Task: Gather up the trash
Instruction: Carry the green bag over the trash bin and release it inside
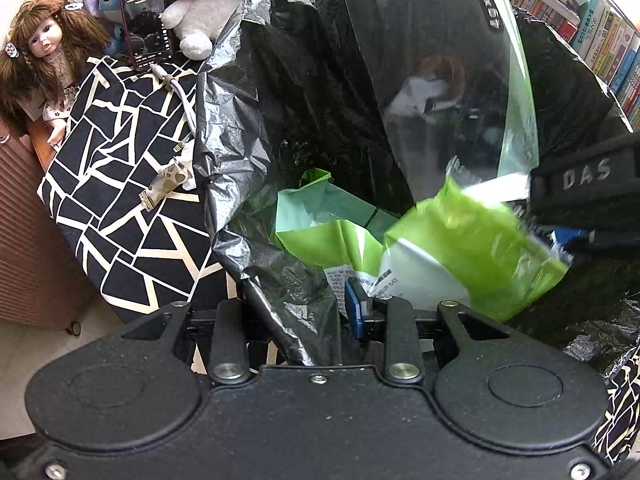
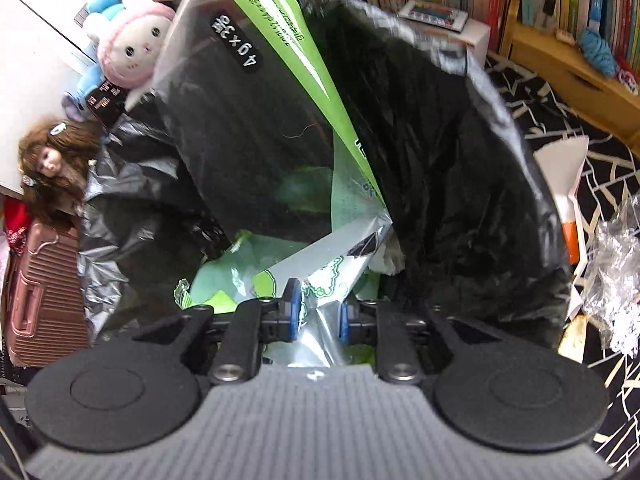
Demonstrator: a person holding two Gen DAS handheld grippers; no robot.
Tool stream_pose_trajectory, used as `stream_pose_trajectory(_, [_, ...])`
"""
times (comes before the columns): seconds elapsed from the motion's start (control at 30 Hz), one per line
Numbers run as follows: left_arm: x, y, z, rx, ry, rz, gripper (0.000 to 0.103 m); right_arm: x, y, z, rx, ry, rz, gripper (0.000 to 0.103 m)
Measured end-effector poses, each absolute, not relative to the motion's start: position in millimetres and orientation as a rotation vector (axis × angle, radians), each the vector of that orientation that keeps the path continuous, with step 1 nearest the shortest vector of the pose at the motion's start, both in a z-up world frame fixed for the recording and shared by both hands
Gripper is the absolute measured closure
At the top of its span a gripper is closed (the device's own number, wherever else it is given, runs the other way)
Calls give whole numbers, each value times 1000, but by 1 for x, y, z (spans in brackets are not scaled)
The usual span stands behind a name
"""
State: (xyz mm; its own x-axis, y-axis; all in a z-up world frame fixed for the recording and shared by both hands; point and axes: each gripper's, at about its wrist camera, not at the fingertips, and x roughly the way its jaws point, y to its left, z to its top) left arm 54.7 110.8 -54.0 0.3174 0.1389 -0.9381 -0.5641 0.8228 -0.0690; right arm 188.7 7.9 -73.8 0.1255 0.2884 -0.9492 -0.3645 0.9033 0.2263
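A black trash bag [image 1: 304, 80] stands open in front of me, and my left gripper [image 1: 316, 320] is shut on its near rim, holding the mouth up. Only one blue pad [image 1: 356, 312] shows beside the film. My right gripper [image 2: 320, 314] is shut on a large clear-and-green plastic wrapper [image 2: 256, 120], which hangs inside the bag's mouth [image 2: 440, 160]. In the left wrist view the same wrapper [image 1: 472, 240] is blurred, with the right gripper's black body [image 1: 580, 196] at its right edge. More green packaging [image 1: 320, 216] lies at the bottom of the bag.
The bag rests on a black-and-white patterned cloth [image 1: 120, 200]. A doll [image 1: 44, 48], a phone [image 1: 146, 20] and a pink plush [image 1: 208, 0] sit behind it. White paper [image 2: 568, 184] and crinkled clear plastic [image 2: 616, 248] lie at right, below bookshelves [image 2: 540, 0]. A pink suitcase [image 2: 40, 300] stands at left.
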Motion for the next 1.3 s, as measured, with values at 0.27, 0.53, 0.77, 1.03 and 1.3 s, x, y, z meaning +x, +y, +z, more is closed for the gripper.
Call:
stream_pose_trajectory(0.27, [54,112,-55,-424,1164,481,73,184,2,-78,-76,1361,512,42])
stream_pose_trajectory(0.53, [54,112,-55,-425,1163,481,72,177,-4,-57,-79,1289,541,36])
stream_pose_trajectory(0.77, [54,112,-55,-426,1162,481,72,174,-14,-31,-23,1193,586,28])
stream_pose_trajectory(1.03, [54,113,-55,-427,1162,481,72,165,-20,-11,-40,1092,598,25])
stream_pose_trajectory(1.3, [54,113,-55,-426,1162,481,71,157,-29,0,8,997,608,25])
